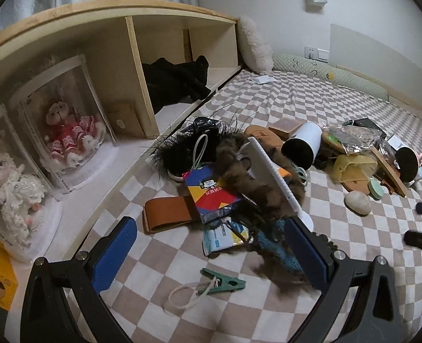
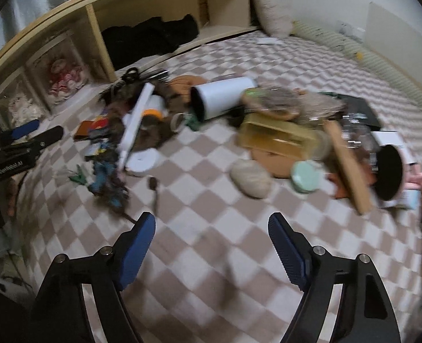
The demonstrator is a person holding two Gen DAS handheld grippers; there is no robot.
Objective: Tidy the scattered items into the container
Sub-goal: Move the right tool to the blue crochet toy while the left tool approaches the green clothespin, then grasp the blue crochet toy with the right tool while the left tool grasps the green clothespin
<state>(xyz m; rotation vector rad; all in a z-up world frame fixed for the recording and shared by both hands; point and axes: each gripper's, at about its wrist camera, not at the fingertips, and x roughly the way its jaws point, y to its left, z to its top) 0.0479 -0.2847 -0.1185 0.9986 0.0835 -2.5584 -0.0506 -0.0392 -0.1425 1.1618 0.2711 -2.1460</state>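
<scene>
Checked beige-and-white bedding (image 2: 211, 200) is strewn ahead of both wide-open grippers, left gripper (image 1: 211, 254) and right gripper (image 2: 212, 245), neither holding anything. A green plastic clothes peg (image 1: 222, 281) is seen just before the left gripper, a toppled white cylindrical container (image 2: 222, 98) beyond the right; the scattered items are judged mostly uncollected.

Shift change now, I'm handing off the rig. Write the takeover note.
Left gripper: open, low over the checkered mat, green clothespin just ahead.
Right gripper: open, empty, over bare mat.
Items: the pile lies scattered: white cylinder on its side, pale stone, mint round lid, brown leather strap, colourful box.
Done: nothing visibly collected.
Left: pick everything up; which container is meant is unclear.
</scene>
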